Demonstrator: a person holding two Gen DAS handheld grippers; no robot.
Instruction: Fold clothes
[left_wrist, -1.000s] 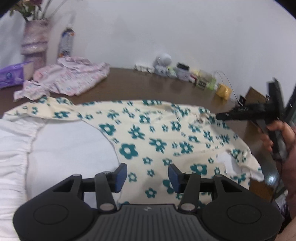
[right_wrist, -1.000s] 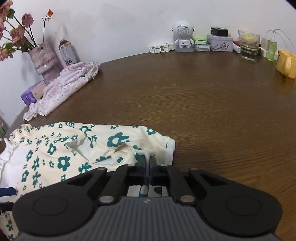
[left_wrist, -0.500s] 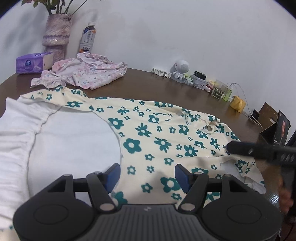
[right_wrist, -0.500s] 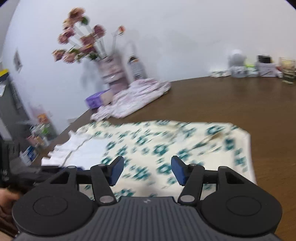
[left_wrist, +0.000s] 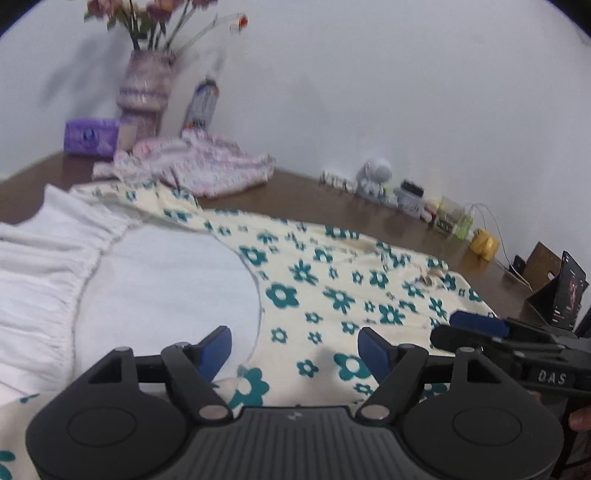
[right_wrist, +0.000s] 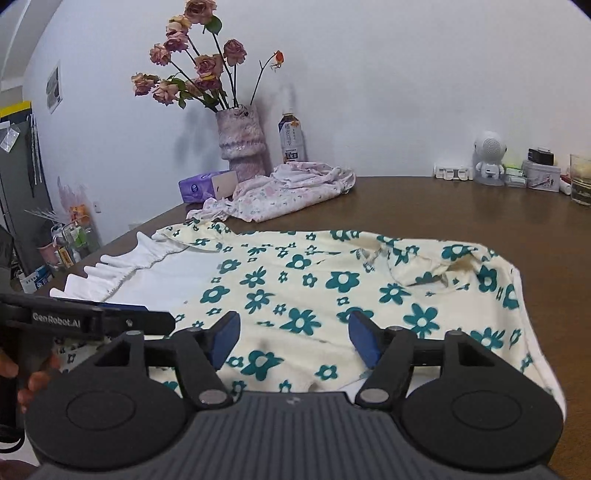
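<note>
Hovering low over the near edge of the floral garment (right_wrist: 314, 291), left gripper (left_wrist: 295, 347) and right gripper (right_wrist: 291, 338) side by side, each with blue pads (right_wrist: 225, 339) spread wide and jaws just opening further, pinching nothing; only flat cloth lying under the gaps. Showing in the right wrist view as a black bar at the left edge, the left gripper, with a hand (right_wrist: 26, 373) wrapping its grip. Reaching in from the right of the left wrist view, the right gripper's black finger with a blue pad, over the garment's edge.

Lying spread across the brown wooden table (right_wrist: 480, 218), the cream garment with teal flowers, a white panel and gathered white ruffle (left_wrist: 48, 266) at its left end, a rumpled fold (right_wrist: 424, 269) near its right end.

Sitting beyond it, apart from it in the right wrist view, a crumpled pink-patterned garment (right_wrist: 288, 190). Standing behind that against the white wall: a purple tissue pack (right_wrist: 201, 186), a pinkish vase (right_wrist: 242, 142) holding dried roses (right_wrist: 192, 74), a drink bottle (right_wrist: 291, 138).

Lining the far right of the table: a small white robot figure (right_wrist: 489, 157), a tin (right_wrist: 541, 175), a glass (right_wrist: 580, 179), and, in the left wrist view, a yellow object (left_wrist: 485, 247), too blurred for naming further.
</note>
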